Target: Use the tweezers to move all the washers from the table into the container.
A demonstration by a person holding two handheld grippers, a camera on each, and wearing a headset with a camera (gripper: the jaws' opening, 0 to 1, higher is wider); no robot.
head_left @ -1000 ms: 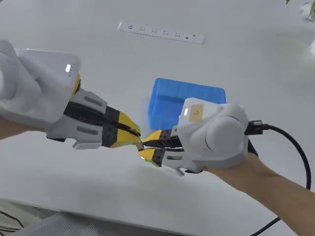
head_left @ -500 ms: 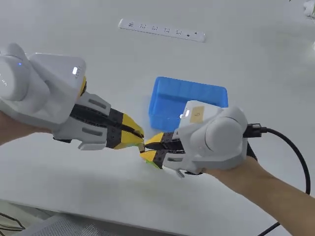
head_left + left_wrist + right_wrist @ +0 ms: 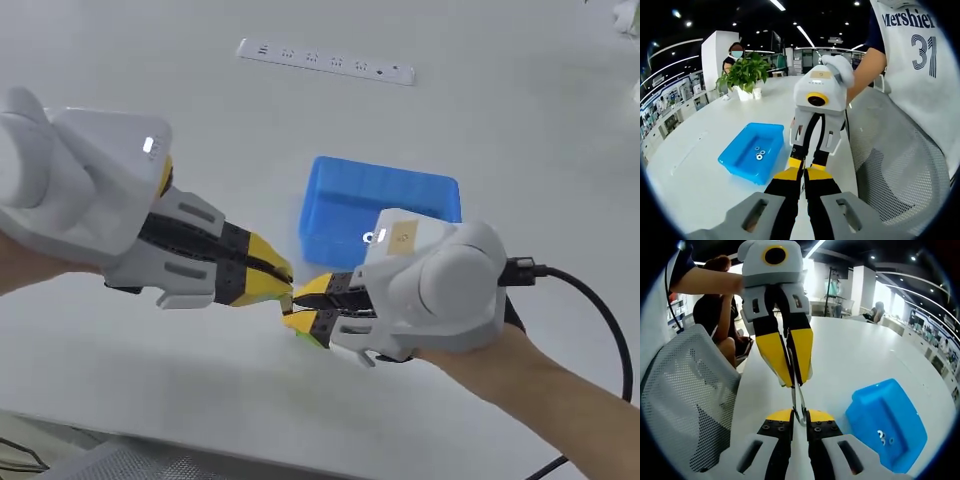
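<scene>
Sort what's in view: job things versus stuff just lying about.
Job: tweezers, held between left gripper and right gripper; blue container; washers inside it.
Lying about: power strip, potted plant, mesh chair.

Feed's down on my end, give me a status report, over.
Left gripper and right gripper tip to tip, both shut on tweezers. Washers sit in blue container. Nothing between grippers and container.

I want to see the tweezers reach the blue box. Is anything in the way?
Nothing visible is. The tweezers, held between the left gripper and right gripper, are beside the blue container, with only bare table between.
</scene>
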